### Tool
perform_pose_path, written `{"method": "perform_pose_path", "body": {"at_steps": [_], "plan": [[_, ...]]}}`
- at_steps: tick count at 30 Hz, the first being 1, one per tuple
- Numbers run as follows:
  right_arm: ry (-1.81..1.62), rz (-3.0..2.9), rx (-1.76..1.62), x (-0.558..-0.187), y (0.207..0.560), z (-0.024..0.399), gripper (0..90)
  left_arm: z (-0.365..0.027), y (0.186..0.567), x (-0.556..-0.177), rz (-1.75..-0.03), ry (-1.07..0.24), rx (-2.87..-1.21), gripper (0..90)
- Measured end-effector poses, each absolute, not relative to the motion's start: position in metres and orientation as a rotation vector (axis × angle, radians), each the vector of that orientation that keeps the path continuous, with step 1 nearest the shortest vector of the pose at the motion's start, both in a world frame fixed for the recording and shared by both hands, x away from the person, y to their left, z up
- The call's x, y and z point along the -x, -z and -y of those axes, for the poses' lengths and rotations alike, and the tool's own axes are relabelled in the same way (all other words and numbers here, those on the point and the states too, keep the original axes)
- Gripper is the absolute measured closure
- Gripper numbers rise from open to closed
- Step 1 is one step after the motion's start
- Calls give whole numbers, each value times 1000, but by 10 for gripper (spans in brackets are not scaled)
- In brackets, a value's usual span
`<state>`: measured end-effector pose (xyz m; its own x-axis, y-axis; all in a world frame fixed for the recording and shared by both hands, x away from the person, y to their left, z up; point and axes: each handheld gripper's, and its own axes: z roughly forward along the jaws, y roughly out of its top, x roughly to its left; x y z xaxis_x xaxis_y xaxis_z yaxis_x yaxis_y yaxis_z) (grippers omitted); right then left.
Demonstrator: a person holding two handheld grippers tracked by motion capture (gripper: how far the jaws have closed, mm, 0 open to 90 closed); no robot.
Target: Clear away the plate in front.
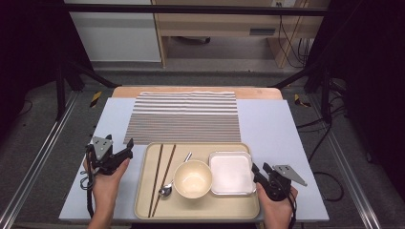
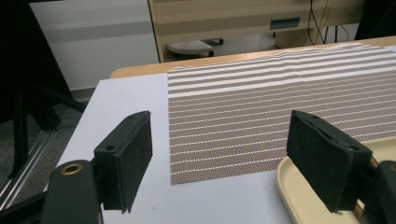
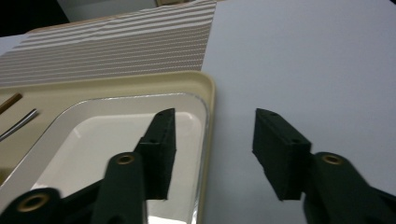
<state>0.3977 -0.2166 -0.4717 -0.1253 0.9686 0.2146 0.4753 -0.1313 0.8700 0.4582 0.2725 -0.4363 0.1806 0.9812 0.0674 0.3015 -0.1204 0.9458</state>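
Note:
A beige tray (image 1: 198, 210) lies at the table's near edge. On it are a pair of brown chopsticks (image 1: 160, 174), a metal spoon (image 1: 168, 186), a cream bowl (image 1: 192, 179) and a white square dish (image 1: 231, 172). My left gripper (image 1: 125, 153) stands open beside the tray's far left corner; in the left gripper view (image 2: 219, 158) one jaw hangs over the tray's corner (image 2: 299, 186) and the other over the table. My right gripper (image 1: 256, 170) is open and straddles the tray's right rim (image 3: 208, 93) without pressing it, one jaw above the white dish (image 3: 93, 149).
A brown-and-white striped placemat (image 1: 184, 117) lies flat behind the tray on the pale blue table cover (image 1: 272, 124). Bare cover runs along both sides of the tray. Dark frame posts and cables stand beyond the table's edges.

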Motion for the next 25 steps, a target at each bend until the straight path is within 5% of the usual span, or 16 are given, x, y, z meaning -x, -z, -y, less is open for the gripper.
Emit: {"method": "perform_pose_path", "body": {"at_steps": [4, 11, 25], "plan": [[-1190, -1620, -1585, -416, 472, 224, 308, -271, 441, -461, -1240, -958, -1613, 188], [-1151, -1680, -1452, -444, 471, 242, 132, -271, 448, -462, -1189, -935, -1655, 106], [-1031, -1656, -1341, -447, 479, 264, 113, -293, 462, -438, -1159, -940, -1655, 64]]}}
